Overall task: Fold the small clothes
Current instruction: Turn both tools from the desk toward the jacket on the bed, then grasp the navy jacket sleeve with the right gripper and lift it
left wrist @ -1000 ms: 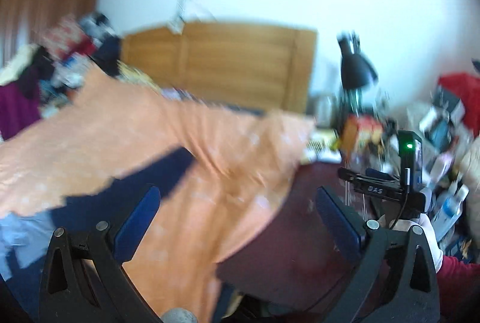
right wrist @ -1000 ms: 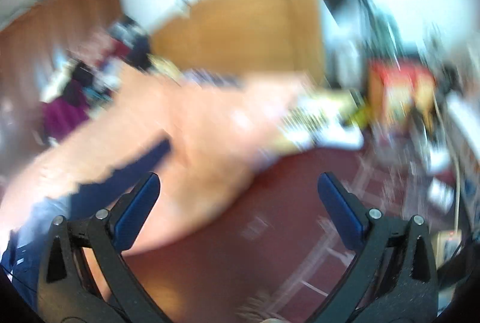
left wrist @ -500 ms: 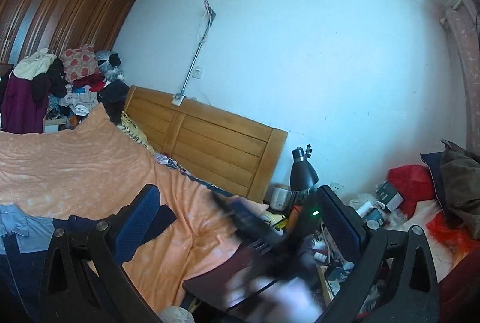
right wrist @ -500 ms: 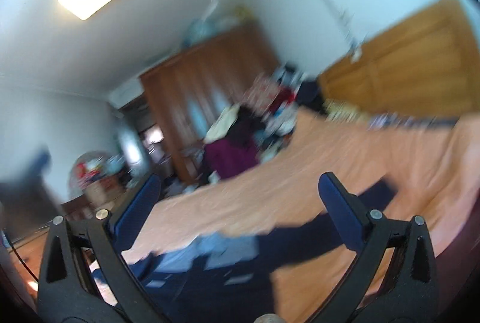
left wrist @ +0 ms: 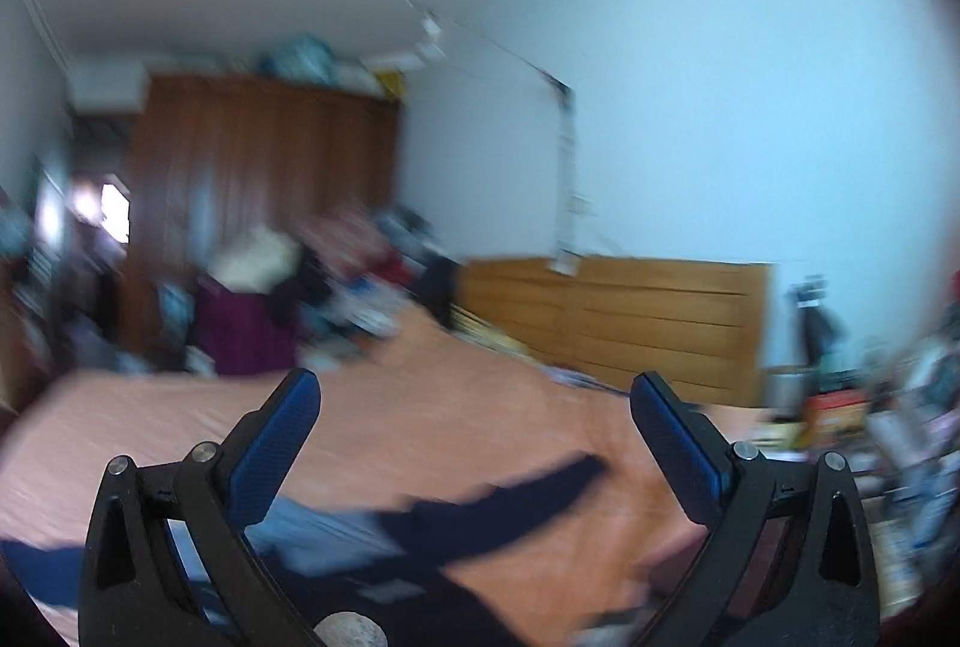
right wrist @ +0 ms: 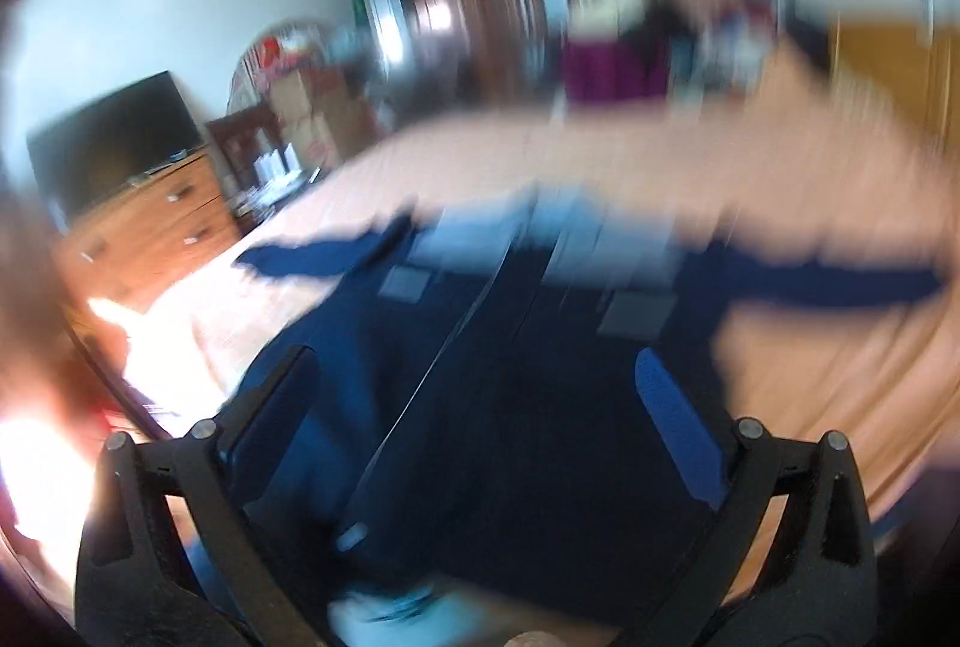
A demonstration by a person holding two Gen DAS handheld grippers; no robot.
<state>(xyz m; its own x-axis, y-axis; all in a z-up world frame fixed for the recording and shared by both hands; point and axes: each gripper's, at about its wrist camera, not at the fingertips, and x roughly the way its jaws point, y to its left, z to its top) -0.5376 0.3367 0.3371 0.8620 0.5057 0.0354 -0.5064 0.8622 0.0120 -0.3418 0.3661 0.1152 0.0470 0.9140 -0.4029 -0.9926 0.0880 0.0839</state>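
I see the dark blue garment (right wrist: 492,377) lying spread on the bed (left wrist: 432,425), its sleeves stretched to both sides, probably so that it is flat and ready for folding. My right gripper (right wrist: 477,401) is wide apart and empty, above the middle of the garment. My left gripper (left wrist: 474,437) is also spread, holding nothing, and looks across the bed. Both pictures are blurred, so I judge the fold is not yet begun.

Left tongs (left wrist: 474,443) swung from the nightstand side towards the wardrobe (left wrist: 258,203), right tongs (right wrist: 474,407) dropped over the navy garment (right wrist: 510,407).
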